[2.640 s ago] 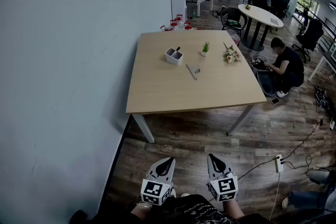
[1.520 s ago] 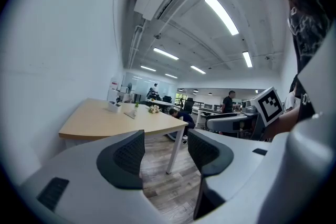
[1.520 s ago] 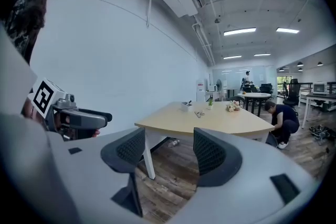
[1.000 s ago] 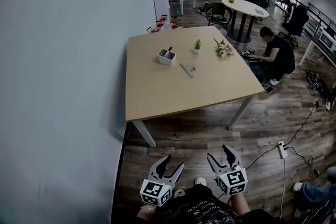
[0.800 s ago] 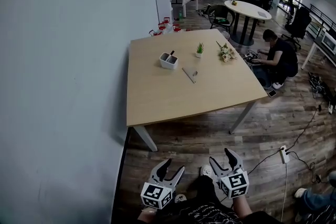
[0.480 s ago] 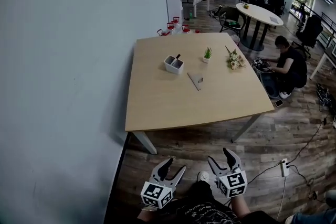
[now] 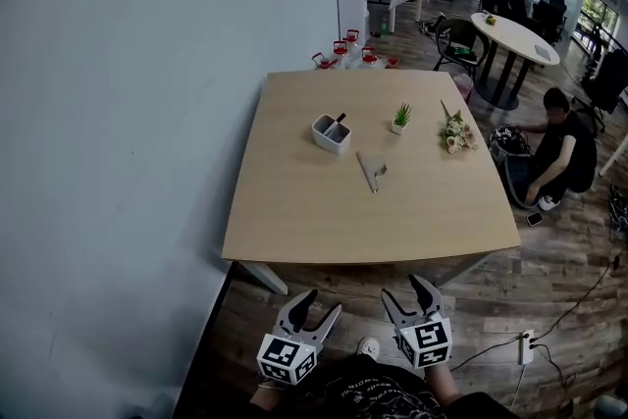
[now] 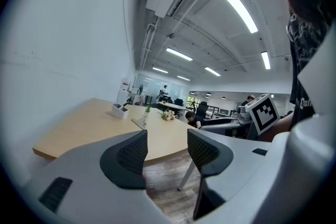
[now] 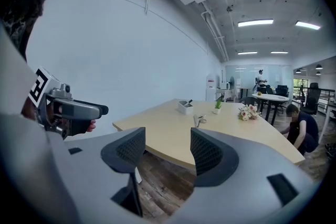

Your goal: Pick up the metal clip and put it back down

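The metal clip (image 7: 372, 170) lies flat near the middle of the wooden table (image 7: 294, 211); it also shows far off as a small grey shape (image 9: 199, 120) in the right gripper view and as a sliver (image 8: 140, 123) in the left gripper view. My left gripper (image 7: 315, 310) and right gripper (image 7: 408, 294) are held low in front of my body, short of the table's near edge, well away from the clip. Both are open with nothing between their jaws.
On the table stand a white pen holder (image 7: 331, 131), a small potted plant (image 7: 400, 118) and a bunch of flowers (image 7: 455, 133). A person (image 7: 567, 150) crouches on the floor to the table's right. A wall runs along the left. A power strip (image 7: 523, 346) and cables lie on the floor.
The view has come closer to the table, whose near edge now lies just beyond the grippers. Both grippers, shut 2.6 s ago, have opened and stay low before my body.
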A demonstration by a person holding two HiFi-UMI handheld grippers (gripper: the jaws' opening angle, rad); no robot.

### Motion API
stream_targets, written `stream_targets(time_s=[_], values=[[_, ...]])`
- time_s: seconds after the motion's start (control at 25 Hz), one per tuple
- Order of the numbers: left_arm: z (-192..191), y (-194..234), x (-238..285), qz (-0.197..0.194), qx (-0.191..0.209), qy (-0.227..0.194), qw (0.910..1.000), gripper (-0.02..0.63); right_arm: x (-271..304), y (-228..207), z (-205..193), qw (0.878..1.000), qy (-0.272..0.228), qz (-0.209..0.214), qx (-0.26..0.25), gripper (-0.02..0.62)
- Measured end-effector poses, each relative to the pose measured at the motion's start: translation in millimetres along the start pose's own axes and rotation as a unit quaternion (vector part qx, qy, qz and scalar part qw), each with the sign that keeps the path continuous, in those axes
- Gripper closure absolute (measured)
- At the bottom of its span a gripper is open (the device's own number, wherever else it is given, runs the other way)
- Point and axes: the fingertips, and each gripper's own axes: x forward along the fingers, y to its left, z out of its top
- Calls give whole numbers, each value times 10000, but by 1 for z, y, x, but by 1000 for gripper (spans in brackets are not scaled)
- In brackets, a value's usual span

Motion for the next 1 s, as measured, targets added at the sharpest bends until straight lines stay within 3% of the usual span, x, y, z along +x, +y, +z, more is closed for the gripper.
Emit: stream_targets(time_s=[0.48, 0.6, 0.72, 1.0], values=[[4, -24, 86, 343, -32, -33, 9994, 360, 33, -84, -8, 9996, 114, 263, -29, 311], [-5, -24, 93, 528, -84, 114, 9985, 360, 34, -87, -18, 9989, 231, 399, 69, 311], [-13, -24, 104, 705, 186, 339, 9968, 360, 34, -95, -22, 9987, 236, 397, 192, 311], [-11, -27, 128, 499, 158, 435, 9977, 360, 44, -113, -35, 9981, 375, 343, 355, 311]])
